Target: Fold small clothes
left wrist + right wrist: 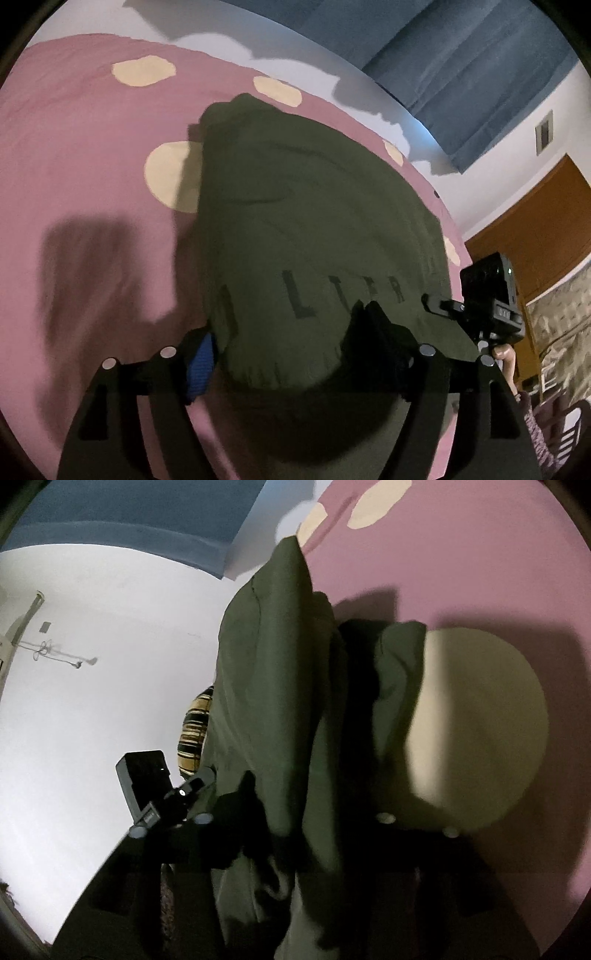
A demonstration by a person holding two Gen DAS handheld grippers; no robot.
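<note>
Left claw [295,354] up close, fingers spread wide w/ the olive green shirt [314,229] bunched between them, pads not pinching. Right claw [295,819] also spread, cloth draped thru the gap, hanging slack. Both tilt down over the bed. Shirt lies on pink bedsheet [92,166] w/ cream dots; white wall, blue curtain [461,74] behind.

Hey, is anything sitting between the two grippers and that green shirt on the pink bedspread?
Nothing visible. The green shirt already lies between the fingers of the left gripper and the right gripper, on the pink bedspread.
</note>
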